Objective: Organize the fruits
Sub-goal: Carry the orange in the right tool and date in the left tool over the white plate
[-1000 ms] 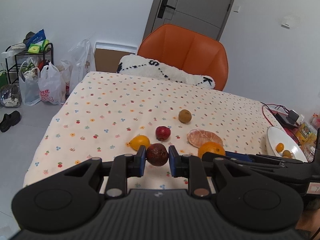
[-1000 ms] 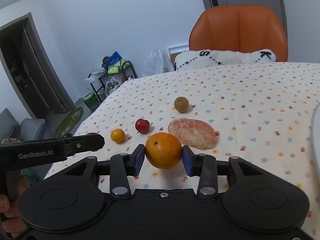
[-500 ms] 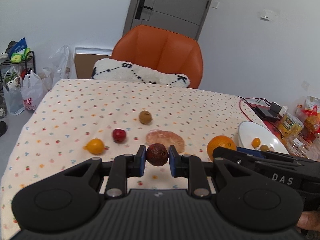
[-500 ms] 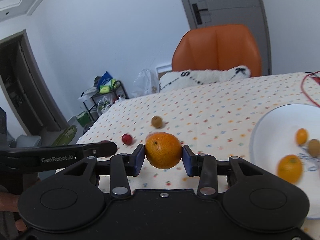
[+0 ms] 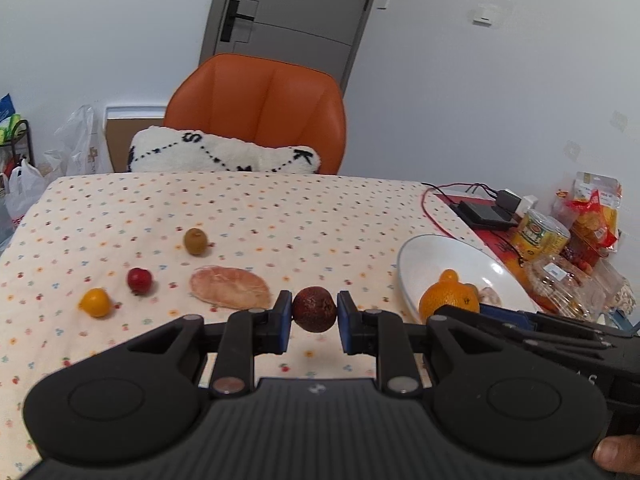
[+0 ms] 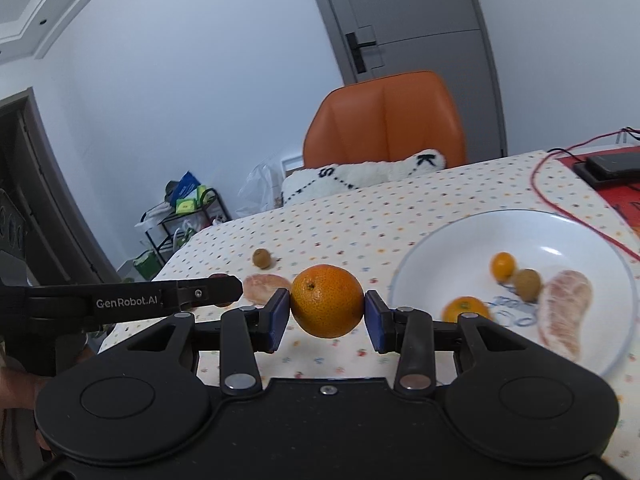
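My left gripper is shut on a dark brown wrinkled fruit, held above the dotted tablecloth. My right gripper is shut on a large orange, hovering just left of the white plate; the same orange shows at the plate's near rim in the left wrist view. On the plate lie a small yellow fruit, a brown fruit, an orange and a peeled citrus piece. On the cloth rest a yellow fruit, a red fruit, a brown fruit and a peeled citrus.
An orange chair with a white cushion stands behind the table. Right of the plate lie a black device with red cables, a can and snack packs. Bags and a rack stand on the floor at the left.
Both grippers have swung right with their fruits still held. The white plate has come closer, and the orange now hangs beside its left rim.
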The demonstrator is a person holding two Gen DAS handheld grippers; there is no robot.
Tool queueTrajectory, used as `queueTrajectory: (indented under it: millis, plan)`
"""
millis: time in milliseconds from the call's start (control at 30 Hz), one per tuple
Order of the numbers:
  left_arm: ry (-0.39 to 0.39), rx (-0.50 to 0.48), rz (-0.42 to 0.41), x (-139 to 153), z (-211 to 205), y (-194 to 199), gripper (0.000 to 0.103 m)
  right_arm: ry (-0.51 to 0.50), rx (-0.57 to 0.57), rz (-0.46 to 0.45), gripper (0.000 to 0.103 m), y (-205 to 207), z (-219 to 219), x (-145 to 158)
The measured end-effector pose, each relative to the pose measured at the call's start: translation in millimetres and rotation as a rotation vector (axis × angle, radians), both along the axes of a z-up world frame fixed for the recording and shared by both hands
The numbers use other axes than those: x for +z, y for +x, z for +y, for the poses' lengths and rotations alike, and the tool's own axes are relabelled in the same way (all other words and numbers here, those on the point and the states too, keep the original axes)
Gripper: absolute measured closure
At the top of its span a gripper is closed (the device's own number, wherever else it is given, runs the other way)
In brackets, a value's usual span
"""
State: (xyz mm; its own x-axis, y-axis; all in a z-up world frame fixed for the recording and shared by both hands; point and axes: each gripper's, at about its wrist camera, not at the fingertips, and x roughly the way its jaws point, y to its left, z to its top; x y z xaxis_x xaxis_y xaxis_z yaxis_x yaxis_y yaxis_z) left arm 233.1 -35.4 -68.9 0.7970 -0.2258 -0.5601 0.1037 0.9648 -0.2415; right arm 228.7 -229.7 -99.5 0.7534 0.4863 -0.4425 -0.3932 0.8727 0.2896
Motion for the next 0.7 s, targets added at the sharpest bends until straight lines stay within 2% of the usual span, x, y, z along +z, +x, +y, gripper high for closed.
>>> queueTrajectory:
  millis: [700]
  plan:
    - [0.022,-0.142,0.012,-7.5,-73.0,31.1,0.081,0.034,-0.179,0.041,0.064,8.1,-77.3,-28.3]
